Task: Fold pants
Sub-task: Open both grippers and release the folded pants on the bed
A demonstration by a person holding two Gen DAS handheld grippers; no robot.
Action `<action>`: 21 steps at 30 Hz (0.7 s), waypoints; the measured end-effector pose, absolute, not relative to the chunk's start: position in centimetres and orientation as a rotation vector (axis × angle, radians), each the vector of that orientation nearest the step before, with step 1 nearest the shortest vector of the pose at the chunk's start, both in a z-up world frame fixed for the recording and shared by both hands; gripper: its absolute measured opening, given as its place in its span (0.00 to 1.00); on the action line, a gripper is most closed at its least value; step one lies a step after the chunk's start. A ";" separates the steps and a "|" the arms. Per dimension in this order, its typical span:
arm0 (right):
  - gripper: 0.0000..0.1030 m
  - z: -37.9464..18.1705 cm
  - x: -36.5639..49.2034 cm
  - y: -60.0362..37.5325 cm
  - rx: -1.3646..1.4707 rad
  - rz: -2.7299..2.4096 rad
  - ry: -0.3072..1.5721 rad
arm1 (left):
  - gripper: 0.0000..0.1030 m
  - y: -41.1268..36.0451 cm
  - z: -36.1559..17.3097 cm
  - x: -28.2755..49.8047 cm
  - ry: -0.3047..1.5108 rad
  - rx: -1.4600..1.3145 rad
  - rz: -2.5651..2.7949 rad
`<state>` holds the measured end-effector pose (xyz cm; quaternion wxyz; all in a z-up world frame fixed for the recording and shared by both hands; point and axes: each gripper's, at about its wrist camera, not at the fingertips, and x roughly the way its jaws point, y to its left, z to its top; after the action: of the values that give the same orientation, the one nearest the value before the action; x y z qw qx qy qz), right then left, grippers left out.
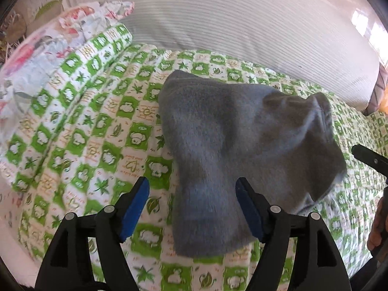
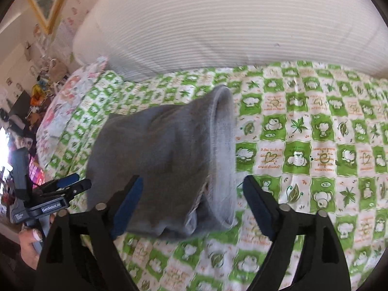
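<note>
The grey pants point(image 1: 245, 150) lie bunched on the green checked quilt point(image 1: 97, 126), their near end between the left gripper point(image 1: 192, 208)'s 2 spread, released fingers. The right gripper point(image 2: 191, 208) is likewise spread, the folded pants between and ahead of its fingers.

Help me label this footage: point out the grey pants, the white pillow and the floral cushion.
grey pants point(image 1: 232, 145): left wrist view, middle of the fabric.
white pillow point(image 2: 218, 24): right wrist view, ribbed front.
floral cushion point(image 1: 36, 55): left wrist view, top face.
</note>
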<state>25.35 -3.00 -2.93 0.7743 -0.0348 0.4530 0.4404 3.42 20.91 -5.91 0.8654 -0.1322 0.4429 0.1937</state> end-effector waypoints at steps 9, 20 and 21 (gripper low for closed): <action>0.94 -0.2 20.2 -2.6 -0.279 1.055 0.861 | 0.80 18.6 -3.3 0.2 0.855 -0.231 0.440; 0.95 1.0 19.1 -3.2 -0.284 1.070 0.814 | 0.81 16.9 -1.5 -2.7 0.803 -0.201 0.476; 0.96 1.0 19.1 -3.2 -0.285 1.071 0.814 | 0.82 16.8 -1.4 -2.9 0.801 -0.202 0.476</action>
<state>19.08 -3.16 1.00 0.7727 -0.1316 0.3758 0.4943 -2.89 16.80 -1.38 0.8884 -0.0971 0.3856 0.2292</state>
